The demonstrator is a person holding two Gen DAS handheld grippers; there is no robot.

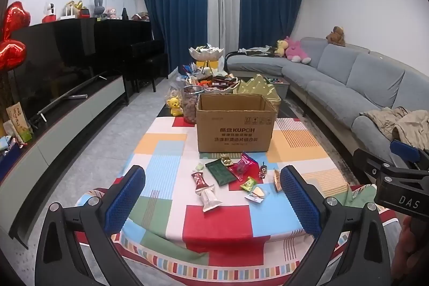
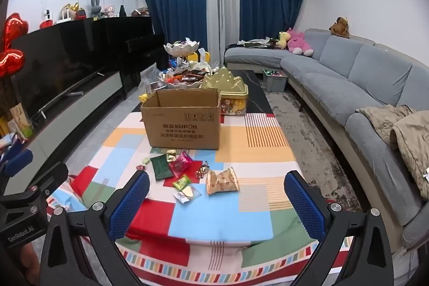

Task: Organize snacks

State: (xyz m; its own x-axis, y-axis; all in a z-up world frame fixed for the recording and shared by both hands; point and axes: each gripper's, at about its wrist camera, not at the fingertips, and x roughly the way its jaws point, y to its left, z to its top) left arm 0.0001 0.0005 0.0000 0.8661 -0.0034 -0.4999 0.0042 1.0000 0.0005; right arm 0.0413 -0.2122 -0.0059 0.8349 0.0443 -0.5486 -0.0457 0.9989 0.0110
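Note:
Several wrapped snacks lie on the patchwork tablecloth (image 1: 214,221) in front of an open cardboard box (image 1: 235,125), also in the right wrist view (image 2: 185,122). Among them are a dark green packet (image 1: 220,173), a red-and-white bar (image 1: 205,190), a pink packet (image 1: 242,165) and a tan wrapper (image 2: 222,180). My left gripper (image 1: 213,201) is open and empty, hovering near the table's front edge, short of the snacks. My right gripper (image 2: 217,201) is open and empty, to the right of the left one (image 2: 29,195).
Behind the box stand a tiered dish of snacks (image 1: 214,83), a jar of nuts (image 1: 191,105), a yellow bear (image 1: 174,105) and a gold tin (image 2: 228,90). A grey sofa (image 1: 348,87) runs along the right, a TV cabinet (image 1: 67,114) along the left.

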